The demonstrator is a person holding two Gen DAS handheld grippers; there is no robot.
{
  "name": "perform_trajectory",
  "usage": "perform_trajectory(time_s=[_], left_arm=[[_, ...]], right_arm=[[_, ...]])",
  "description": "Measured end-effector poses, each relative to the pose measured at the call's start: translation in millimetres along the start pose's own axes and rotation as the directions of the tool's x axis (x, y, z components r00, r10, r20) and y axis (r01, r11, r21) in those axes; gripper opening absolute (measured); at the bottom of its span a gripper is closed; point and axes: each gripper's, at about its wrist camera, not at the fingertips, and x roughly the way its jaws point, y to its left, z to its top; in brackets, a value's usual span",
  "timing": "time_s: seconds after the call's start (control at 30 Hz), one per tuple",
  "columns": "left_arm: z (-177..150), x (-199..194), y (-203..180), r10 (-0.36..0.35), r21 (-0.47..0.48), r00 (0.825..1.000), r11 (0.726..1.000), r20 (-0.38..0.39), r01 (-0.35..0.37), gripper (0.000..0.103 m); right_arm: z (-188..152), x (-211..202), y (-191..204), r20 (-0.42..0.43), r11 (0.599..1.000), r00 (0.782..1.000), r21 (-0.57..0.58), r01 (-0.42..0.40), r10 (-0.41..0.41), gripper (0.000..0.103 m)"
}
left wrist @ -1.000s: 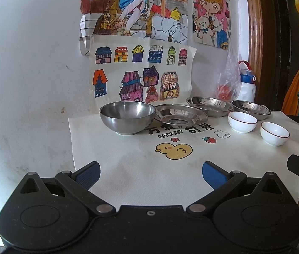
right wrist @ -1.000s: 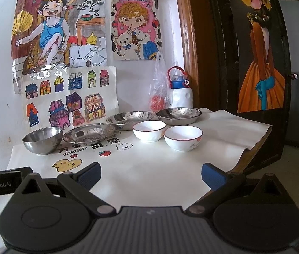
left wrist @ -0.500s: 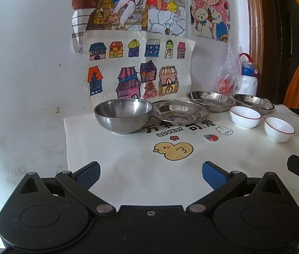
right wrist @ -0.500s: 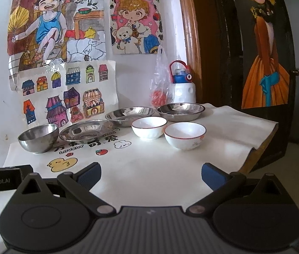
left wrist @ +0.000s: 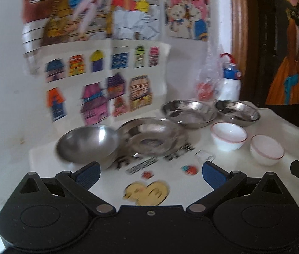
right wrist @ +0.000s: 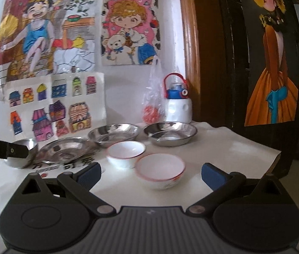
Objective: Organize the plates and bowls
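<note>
We see both grippers spread wide w/ nothing between the blue pads. The left gripper (left wrist: 151,170) hangs low over the white tablecloth (left wrist: 223,182), above the yellow duck print (left wrist: 146,192); the deep steel bowl (left wrist: 87,146) sits just ahead of its left finger, apart from it as far as we can tell. That view is blurred. The right gripper (right wrist: 150,172) faces the nearer white bowl (right wrist: 160,170), a red-rimmed ceramic one just ahead of the gap between its fingers, not touched.

Layout, from the right wrist view: the deep steel bowl is far left, partly hidden behind the black body of the left gripper. Next to it is a shallow steel plate (right wrist: 63,149), its rim close to or touching the bowl in the left view; we can't tell which. Behind and to the right sit a second steel dish (right wrist: 113,134) and a third steel dish (right wrist: 170,133), side by side near the wall. A second white bowl (right wrist: 126,152) w/ red rim sits in front of the middle dish, just beside the nearer one, rims close but apart.

At the back corner stand a white bottle w/ blue-red lid (right wrist: 178,103) and a clear plastic bag (right wrist: 153,103) w/ sth red inside. Coloured drawings (right wrist: 56,103) cover the wall.
</note>
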Motion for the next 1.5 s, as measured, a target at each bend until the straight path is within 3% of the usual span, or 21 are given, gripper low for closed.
perform_trajectory(time_s=[0.23,0.47,0.8,1.1,1.3,1.5], left_arm=[[41,41,-28,-0.089,0.034,0.993,0.995,-0.072,0.092,0.102],[82,90,-58,-0.108,0.086,0.986,0.989,-0.129,0.119,0.102],[130,172,-99,-0.187,0.236,0.97,0.947,-0.154,0.22,0.102],[158,264,-135,-0.268,0.262,0.942,0.912,-0.202,0.316,0.102],[169,309,-158,-0.352,0.323,0.903,0.848,-0.247,0.419,0.102],[171,344,-178,-0.345,0.336,0.888,0.833,-0.304,0.439,0.102]], right_arm=[[15,36,-36,-0.023,1.0,1.0,0.006,-0.01,0.01,0.103],[24,79,-66,-0.066,0.999,0.997,0.037,-0.025,0.027,0.103],[41,155,-101,-0.164,0.991,0.981,0.099,-0.088,0.103,0.103],[56,220,-113,-0.249,0.979,0.959,0.184,-0.088,0.133,0.103],[51,245,-120,-0.291,0.962,0.942,0.256,-0.094,0.169,0.103],[46,263,-121,-0.311,0.951,0.93,0.292,-0.101,0.194,0.101]])
